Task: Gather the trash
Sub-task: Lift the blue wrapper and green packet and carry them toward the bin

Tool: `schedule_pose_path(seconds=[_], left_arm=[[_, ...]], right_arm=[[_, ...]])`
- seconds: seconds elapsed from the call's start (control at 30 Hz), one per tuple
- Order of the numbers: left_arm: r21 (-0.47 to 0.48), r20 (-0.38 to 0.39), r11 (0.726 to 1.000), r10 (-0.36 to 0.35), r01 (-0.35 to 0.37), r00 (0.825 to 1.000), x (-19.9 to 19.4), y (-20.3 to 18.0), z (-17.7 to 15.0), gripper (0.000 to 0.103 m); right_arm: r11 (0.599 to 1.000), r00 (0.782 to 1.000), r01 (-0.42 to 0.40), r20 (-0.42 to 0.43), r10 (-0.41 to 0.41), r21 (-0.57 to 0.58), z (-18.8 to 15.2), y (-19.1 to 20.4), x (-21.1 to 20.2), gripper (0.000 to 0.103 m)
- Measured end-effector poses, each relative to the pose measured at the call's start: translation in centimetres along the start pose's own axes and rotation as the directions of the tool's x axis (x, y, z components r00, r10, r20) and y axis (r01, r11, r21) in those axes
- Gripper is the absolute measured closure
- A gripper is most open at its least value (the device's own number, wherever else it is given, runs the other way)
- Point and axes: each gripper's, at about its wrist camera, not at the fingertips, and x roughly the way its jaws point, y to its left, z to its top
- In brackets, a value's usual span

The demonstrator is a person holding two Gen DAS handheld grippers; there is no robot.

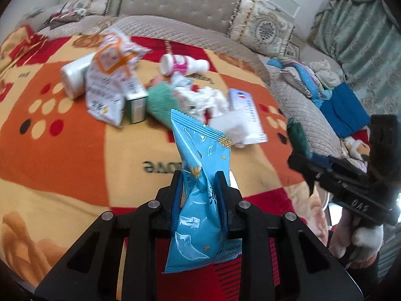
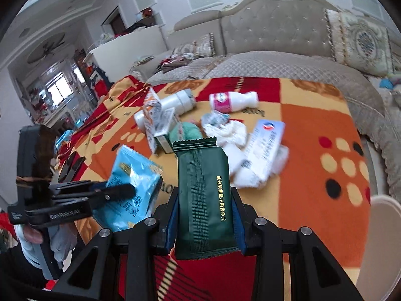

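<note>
My left gripper (image 1: 199, 175) is shut on a light blue snack wrapper (image 1: 200, 165), held above the patterned blanket (image 1: 62, 150). My right gripper (image 2: 204, 193) is shut on a dark green wrapper (image 2: 203, 200). In the right wrist view the left gripper (image 2: 120, 190) with the blue wrapper (image 2: 132, 183) is at the left. In the left wrist view the right gripper (image 1: 300, 150) with the green wrapper (image 1: 297, 135) is at the right. A trash pile lies beyond: a white and pink bottle (image 1: 183, 65), crumpled tissues (image 1: 203, 97), a green box (image 1: 136, 102), a white bag (image 1: 107, 92), a white card (image 1: 246, 113).
A beige sofa (image 1: 175, 2) with patterned cushions (image 1: 263, 27) runs behind the blanket. Clothes and a blue cloth (image 1: 343, 110) lie at the right. A white round rim (image 2: 383, 238) shows at the lower right of the right wrist view. A white roll (image 1: 72, 75) lies at the pile's left.
</note>
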Motion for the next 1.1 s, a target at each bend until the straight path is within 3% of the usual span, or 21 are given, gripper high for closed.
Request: schedule_pose_path(seconds=[0.57,1.1], left_arm=[[0.141,-0.019,0.987,-0.071,0.073,0.997,2.3,-10.2,0.3,0.080],[0.258,-0.057,0.956,-0.132,0.142,0.990,7.4,-20.6,0.5,0.080]], right_arm=[[0.985,0.991,0.122,0.037,-0.127,0.126,-4.2,-6.4,-5.9,0.067],[0.915,0.955,0.272,0.036,-0.296,0.299,-8.5,-14.5,-11.4,0.067]])
